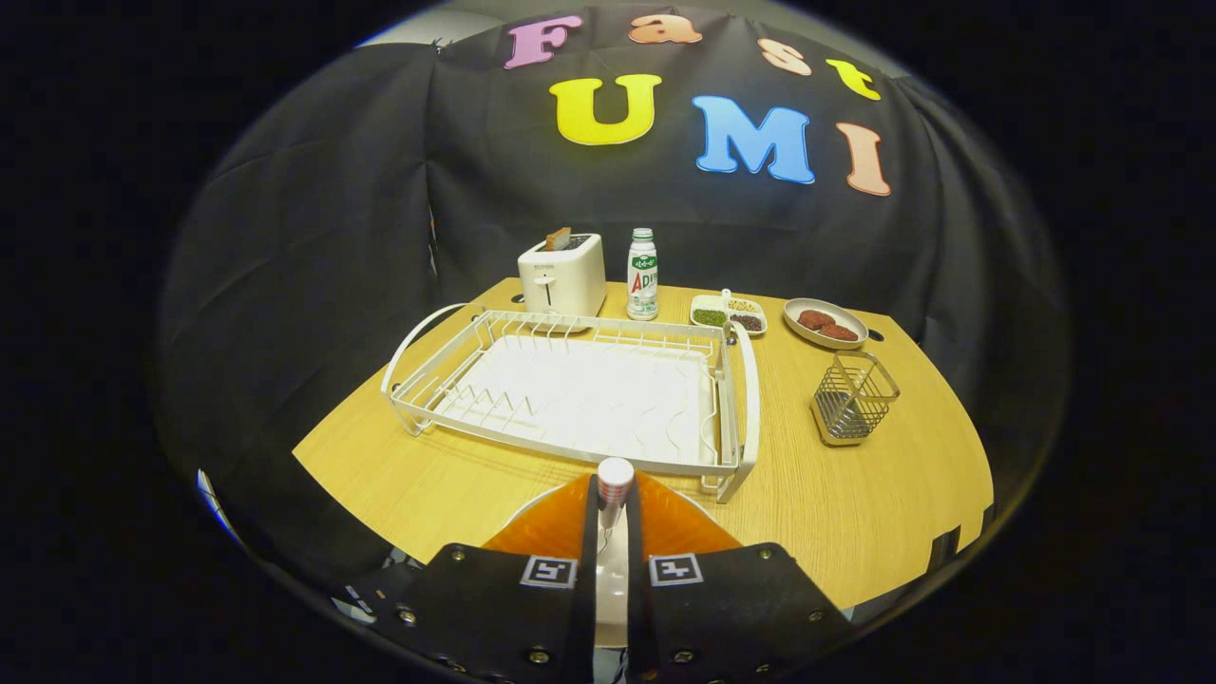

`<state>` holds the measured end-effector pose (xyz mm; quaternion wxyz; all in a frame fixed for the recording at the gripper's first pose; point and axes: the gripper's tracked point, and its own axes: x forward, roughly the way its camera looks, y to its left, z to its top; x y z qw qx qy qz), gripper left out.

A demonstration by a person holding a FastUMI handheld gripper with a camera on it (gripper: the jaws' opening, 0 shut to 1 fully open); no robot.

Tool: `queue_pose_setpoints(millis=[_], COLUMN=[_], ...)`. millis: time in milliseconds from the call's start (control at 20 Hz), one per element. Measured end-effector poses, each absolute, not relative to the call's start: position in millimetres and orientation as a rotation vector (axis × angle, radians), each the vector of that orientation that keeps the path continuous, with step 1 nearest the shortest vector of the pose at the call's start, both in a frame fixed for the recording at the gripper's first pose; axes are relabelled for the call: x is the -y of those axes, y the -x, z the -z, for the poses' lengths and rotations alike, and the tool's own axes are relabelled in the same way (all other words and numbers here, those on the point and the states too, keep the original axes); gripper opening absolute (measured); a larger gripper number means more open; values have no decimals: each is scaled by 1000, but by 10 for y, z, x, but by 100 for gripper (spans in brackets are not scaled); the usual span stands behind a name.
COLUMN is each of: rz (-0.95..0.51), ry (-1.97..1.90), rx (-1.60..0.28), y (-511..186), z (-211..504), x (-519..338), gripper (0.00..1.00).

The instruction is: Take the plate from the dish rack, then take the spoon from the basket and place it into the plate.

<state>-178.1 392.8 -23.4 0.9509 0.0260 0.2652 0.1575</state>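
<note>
We log: gripper [613, 513] clamped on spoon [615, 480] over orange plate [551, 527] — dish rack [579, 389] ahead, basket [852, 397] at right.

The gripper [613, 518] had its fingers nearly closed on the spoon [615, 480], whose handle stood upright between them. The orange plate [674, 527] lay directly beneath the fingers on the wooden table [855, 503]. Just beyond them sat the white dish rack [570, 389]; the wire basket [852, 397] stood farther off to its right.
</note>
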Motion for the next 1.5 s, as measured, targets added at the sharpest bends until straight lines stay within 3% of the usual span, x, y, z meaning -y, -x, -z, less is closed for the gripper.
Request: queue_pose_setpoints(millis=[200,450,850,950,1500], rz=[-311,-261,-215,-170,-171], ry=[-54,-53,-64,-50,-62], rx=[-536,-503,-476,-477,-420], y=[1719,1599,1468,1438,1340], z=[223,107,-48,-70,-360], x=[-3852,-3698,-3531,-3401,-3416], gripper=[14,29,30,57,57])
